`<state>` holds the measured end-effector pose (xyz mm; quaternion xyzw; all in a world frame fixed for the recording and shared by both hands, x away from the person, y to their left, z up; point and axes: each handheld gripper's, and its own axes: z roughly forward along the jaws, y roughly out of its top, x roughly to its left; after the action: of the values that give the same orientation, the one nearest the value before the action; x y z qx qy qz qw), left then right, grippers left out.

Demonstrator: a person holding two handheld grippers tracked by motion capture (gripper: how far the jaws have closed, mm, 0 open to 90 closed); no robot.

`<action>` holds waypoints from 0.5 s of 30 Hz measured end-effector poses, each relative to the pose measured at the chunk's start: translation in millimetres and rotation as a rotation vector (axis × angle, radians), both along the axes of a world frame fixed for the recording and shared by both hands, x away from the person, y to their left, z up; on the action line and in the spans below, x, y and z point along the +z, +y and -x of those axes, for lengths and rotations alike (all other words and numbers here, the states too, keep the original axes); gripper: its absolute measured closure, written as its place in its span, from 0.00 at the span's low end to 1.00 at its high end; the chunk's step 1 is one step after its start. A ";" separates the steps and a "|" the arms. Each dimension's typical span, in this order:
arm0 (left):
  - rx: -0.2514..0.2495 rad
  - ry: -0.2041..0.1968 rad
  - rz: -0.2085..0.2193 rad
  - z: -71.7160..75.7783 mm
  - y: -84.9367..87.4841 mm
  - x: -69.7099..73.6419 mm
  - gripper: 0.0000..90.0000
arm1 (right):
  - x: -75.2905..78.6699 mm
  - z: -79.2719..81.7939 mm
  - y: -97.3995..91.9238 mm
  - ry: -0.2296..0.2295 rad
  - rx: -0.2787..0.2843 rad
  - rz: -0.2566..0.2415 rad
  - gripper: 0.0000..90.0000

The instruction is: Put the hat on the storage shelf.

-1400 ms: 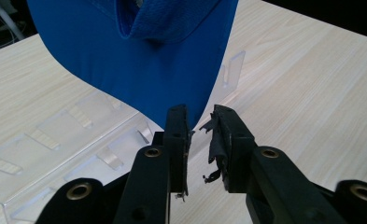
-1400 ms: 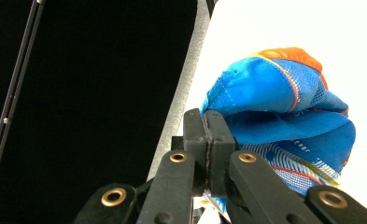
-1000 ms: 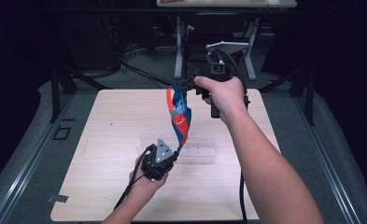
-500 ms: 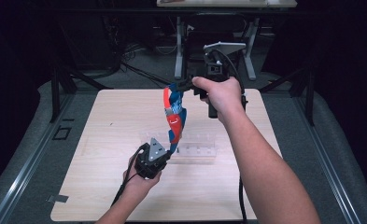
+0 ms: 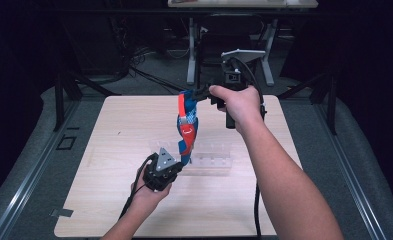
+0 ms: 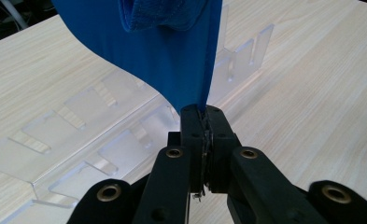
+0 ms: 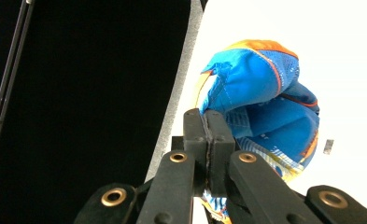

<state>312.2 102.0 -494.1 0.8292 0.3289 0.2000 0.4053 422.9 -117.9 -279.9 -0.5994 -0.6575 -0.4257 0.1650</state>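
High view: the blue and orange garment (image 5: 186, 127) hangs stretched above mid-table, right gripper (image 5: 200, 94) clamped on its far upper end, left gripper (image 5: 176, 161) clamped on its near lower corner, just over a clear plastic rack (image 5: 211, 161). Left gripper view: jaws pinch a thin blue edge (image 6: 190, 60); rack slots (image 6: 92, 140) show clearly. Right gripper view: jaws closed on bunched fabric (image 7: 260, 102), probably a hem. Soft, light, limp; grip hems

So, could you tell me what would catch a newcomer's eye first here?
The bright blue and orange cloth, stretched in the air above the middle of the wooden table. The right gripper pinches its top, the left gripper its bottom corner, just over a clear plastic rack.
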 end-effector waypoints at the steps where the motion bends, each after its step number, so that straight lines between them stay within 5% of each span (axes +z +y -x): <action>1: 0.004 0.003 0.000 0.0 1.7 0.4 0.98 | -0.3 0.1 -1.0 -0.001 -0.002 0.002 1.00; 15: 0.033 0.046 0.026 -3.2 19.2 -12.8 0.98 | -13.8 -2.5 7.7 0.018 0.015 0.021 1.00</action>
<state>315.3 121.2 -506.8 0.8227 0.3544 0.1834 0.4050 425.4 -110.2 -293.8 -0.5999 -0.6650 -0.4121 0.1677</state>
